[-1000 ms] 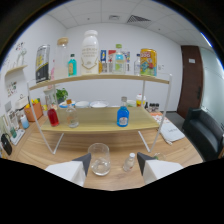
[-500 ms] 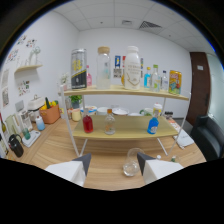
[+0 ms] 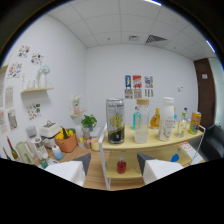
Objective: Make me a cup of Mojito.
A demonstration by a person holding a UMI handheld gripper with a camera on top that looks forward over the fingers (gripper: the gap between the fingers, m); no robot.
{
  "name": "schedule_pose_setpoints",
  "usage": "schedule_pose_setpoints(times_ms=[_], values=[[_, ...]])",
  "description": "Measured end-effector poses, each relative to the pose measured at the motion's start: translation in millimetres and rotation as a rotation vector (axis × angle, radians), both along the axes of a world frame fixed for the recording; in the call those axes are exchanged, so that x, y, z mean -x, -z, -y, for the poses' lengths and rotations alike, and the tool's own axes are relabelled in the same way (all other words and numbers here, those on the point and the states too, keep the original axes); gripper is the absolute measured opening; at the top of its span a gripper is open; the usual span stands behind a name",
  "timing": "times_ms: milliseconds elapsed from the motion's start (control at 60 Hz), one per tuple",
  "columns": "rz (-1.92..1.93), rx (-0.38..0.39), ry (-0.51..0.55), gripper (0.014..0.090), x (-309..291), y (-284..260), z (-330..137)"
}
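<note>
My gripper point(image 3: 114, 172) is open, its two white fingertips point(image 3: 67, 172) wide apart with nothing between them. Beyond them stands a two-tier wooden shelf point(image 3: 150, 144). Its top tier carries a tall silver-and-black can point(image 3: 116, 121), a clear bottle with a light cap point(image 3: 141, 122), an orange bottle point(image 3: 156, 119), a white bottle point(image 3: 166, 119) and a yellow can point(image 3: 194, 121). On the lower tier, just beyond the fingers, are a small red bottle point(image 3: 120, 166) and a blue bottle point(image 3: 174, 158). No glass is in view.
Left of the shelf are a potted plant point(image 3: 89, 121), an orange basket of yellow fruit point(image 3: 66, 141), a white appliance point(image 3: 49, 130) and several bottles point(image 3: 25, 151). A dark door point(image 3: 207, 95) stands at the far right. Posters point(image 3: 136, 86) hang on the back wall.
The view has swung left and upward, closer to the shelf. The glass that stood just ahead of the fingers has dropped out of view. The fingers stay apart.
</note>
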State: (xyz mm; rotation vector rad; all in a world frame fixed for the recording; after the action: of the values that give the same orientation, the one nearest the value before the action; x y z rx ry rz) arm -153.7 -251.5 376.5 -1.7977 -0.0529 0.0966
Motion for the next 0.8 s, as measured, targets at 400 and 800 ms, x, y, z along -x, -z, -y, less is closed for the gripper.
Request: schedule_pose_setpoints(times_ms=[400,800], values=[[-0.011,-0.057,0.075,0.0848,7,-39,-128],[-0.002,-0.055,0.093,0.0527,3,-34,-162]])
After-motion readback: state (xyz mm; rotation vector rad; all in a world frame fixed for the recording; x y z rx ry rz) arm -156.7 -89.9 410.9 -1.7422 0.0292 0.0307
